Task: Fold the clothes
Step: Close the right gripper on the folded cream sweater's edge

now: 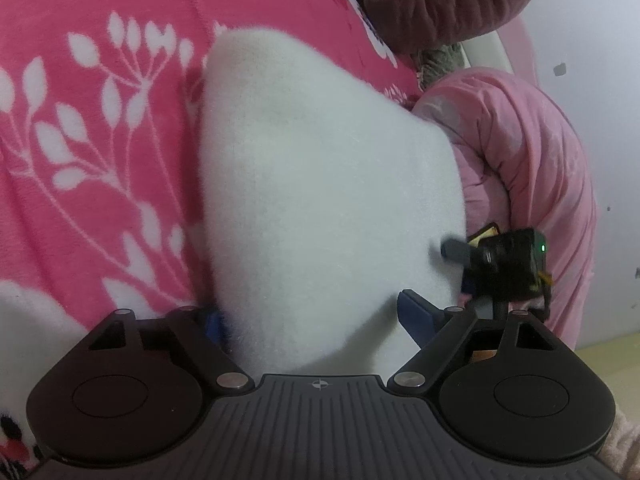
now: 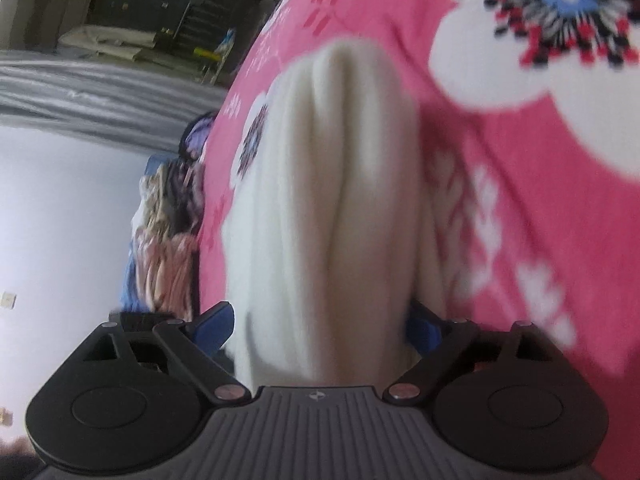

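Pink floral blanket (image 2: 500, 160), white garment (image 2: 332, 200) lengthwise away from tool (image 2: 320, 320).

From my left view I see a bed spread with a pink floral blanket (image 1: 100, 140), a pale wall (image 1: 600, 80) to its right with a few small dark marks, and a strip of yellowish floor (image 1: 608, 344) below it. My right view is blurred: a pale wall (image 2: 80, 200) at left, a grey striped surface (image 2: 100, 88) above it, and dark shelving or furniture (image 2: 160, 0) in dim light beyond.
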{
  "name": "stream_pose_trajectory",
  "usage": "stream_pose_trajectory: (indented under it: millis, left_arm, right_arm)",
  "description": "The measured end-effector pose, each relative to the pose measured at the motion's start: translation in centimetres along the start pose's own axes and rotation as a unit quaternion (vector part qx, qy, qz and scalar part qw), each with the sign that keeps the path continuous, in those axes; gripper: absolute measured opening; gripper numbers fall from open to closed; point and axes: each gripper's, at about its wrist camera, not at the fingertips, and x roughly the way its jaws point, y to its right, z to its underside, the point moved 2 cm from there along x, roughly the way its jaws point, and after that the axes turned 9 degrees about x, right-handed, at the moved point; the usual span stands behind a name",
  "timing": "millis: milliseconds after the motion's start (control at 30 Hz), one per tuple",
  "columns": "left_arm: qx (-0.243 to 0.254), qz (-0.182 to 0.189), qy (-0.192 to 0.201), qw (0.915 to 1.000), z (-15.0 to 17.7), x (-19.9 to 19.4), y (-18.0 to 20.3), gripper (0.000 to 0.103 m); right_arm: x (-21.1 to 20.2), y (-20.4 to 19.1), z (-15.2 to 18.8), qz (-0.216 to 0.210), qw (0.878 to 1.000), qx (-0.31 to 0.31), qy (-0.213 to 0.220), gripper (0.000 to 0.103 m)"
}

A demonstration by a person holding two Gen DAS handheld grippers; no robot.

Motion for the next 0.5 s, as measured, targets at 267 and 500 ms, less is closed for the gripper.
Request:
stream_pose_trajectory:
  millis: [267, 500]
  left_arm:
    - [0.013, -0.006, 0.001, 0.9999, 0.1, -0.1, 0.0, 0.084]
    - [0.023, -0.005, 0.001, 0.9997, 0.3, -0.1, -0.1, 0.083]
  right_arm:
    - [1.7, -1.5, -1.7, 0.014, 0.999, -0.037, 0.017, 0.093]
    - [2.6, -1.8, -2.3, 0.020, 0.998, -0.038, 0.042, 0.086]
